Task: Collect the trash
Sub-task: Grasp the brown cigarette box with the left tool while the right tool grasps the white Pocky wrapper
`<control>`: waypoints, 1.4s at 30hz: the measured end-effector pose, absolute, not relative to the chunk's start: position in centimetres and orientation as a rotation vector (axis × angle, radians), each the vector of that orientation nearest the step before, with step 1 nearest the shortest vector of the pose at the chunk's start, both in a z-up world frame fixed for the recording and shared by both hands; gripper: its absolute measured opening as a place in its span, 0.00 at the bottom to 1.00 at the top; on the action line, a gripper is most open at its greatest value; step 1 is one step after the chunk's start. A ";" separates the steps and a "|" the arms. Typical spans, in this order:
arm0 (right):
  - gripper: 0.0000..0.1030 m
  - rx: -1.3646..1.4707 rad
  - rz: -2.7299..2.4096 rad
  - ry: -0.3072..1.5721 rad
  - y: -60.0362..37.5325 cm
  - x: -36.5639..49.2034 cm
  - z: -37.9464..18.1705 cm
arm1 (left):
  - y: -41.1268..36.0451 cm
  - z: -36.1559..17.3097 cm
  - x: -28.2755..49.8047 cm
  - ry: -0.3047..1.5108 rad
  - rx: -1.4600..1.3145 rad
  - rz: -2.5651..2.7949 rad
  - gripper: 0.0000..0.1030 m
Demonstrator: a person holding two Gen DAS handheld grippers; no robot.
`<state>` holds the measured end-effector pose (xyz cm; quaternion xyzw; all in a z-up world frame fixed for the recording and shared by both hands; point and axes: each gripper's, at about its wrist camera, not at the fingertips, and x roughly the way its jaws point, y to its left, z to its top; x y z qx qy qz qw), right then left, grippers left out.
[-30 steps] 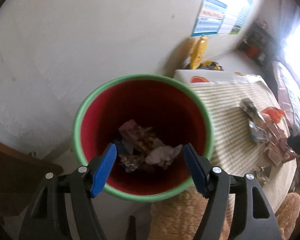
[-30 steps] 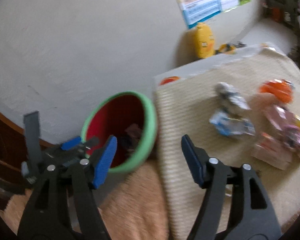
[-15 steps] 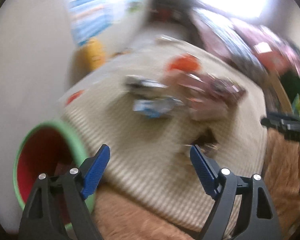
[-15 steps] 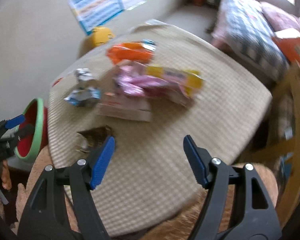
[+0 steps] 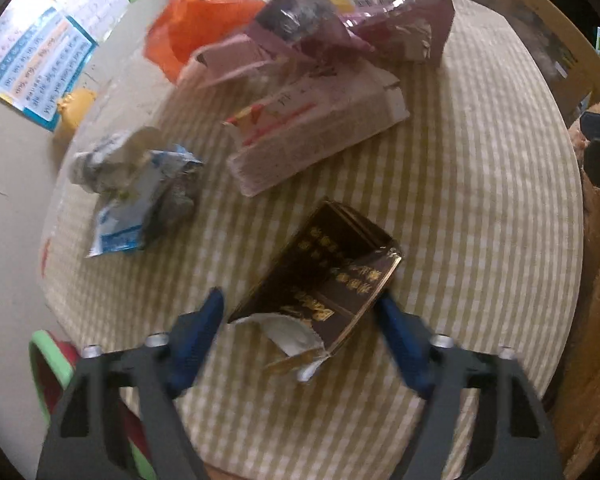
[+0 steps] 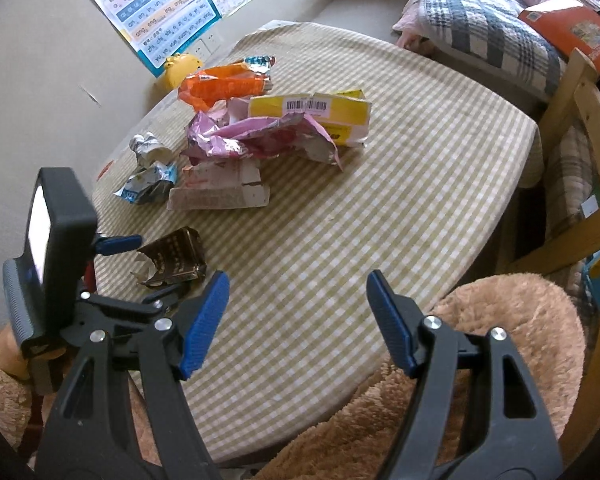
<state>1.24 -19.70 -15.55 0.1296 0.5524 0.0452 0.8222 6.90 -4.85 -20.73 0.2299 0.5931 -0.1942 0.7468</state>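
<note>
- 2 tongs: left tongs (image 5: 300, 320) spread wide, blue pads either side of 1 dark brown box w/ gold print (image 5: 328, 276), not clamped on it; right tongs (image 6: 296, 312) wide too, nothing between, over bare check cloth near tabletop (image 6: 400, 168) edge.
- Brown box lies on its side on tabletop, torn white flap toward the left cam; also in right view (image 6: 172, 260).
- Other trash on tabletop, approx 6 pcs: 1 orange wrapper (image 6: 220, 86), 1 yellow carton w/ barcode (image 6: 312, 114), 1 pink foil bag (image 6: 260, 136), 1 flat white-pink carton (image 6: 220, 190), 1 blue-white crumpled pack (image 6: 148, 186), 1 silver crumple (image 6: 150, 148). They overlap, so count unsure.
- 1 bin, green rim, red inside (image 5: 48, 364), at tabletop's near-left edge, mostly cut off by left tongs' arm; contents not visible.
- Left view blurred; box print unreadable.
</note>
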 end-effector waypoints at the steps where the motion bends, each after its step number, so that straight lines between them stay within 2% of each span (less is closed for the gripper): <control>1: 0.67 0.280 0.098 1.181 -19.7 1.2 -15.7 | -5.2 -20.7 7.0 1.300 0.496 -0.431 0.58; 4: 0.67 0.282 0.103 1.190 -19.6 1.4 -15.9 | -4.9 -20.3 6.7 1.284 0.479 -0.419 0.47; 7: 0.67 0.285 0.111 1.193 -19.6 1.4 -16.0 | -3.6 -19.3 6.2 1.271 0.375 -0.383 0.41; 14: 0.67 0.197 0.158 1.157 -18.8 4.2 -14.6 | 0.5 -15.1 3.2 1.214 0.109 -0.327 0.43; 17: 0.71 0.116 0.238 1.167 -16.9 6.7 -14.5 | 2.4 -14.7 1.8 1.233 0.000 -0.309 0.44; 27: 0.72 0.044 0.358 1.278 -12.0 13.0 -19.7 | 4.9 -14.7 1.5 1.229 -0.111 -0.280 0.46; 28: 0.67 0.055 0.361 1.284 -11.8 13.1 -19.9 | 4.9 -14.7 1.4 1.229 -0.115 -0.279 0.46; 31: 0.39 0.083 0.370 1.310 -11.4 12.7 -20.0 | 5.2 -14.7 1.4 1.231 -0.122 -0.273 0.46; 34: 0.32 0.093 0.353 1.301 -11.3 10.8 -19.1 | 5.6 -14.7 1.4 1.229 -0.137 -0.265 0.47; 35: 0.25 0.113 0.357 1.303 -11.3 9.9 -18.8 | 5.7 -14.7 1.5 1.228 -0.142 -0.263 0.47; 39: 0.23 0.219 0.384 1.348 -11.9 6.5 -18.4 | 5.9 -14.9 1.6 1.227 -0.155 -0.261 0.47; 42: 0.27 0.251 0.384 1.386 -12.3 4.9 -18.8 | 5.9 -15.2 1.7 1.235 -0.166 -0.260 0.47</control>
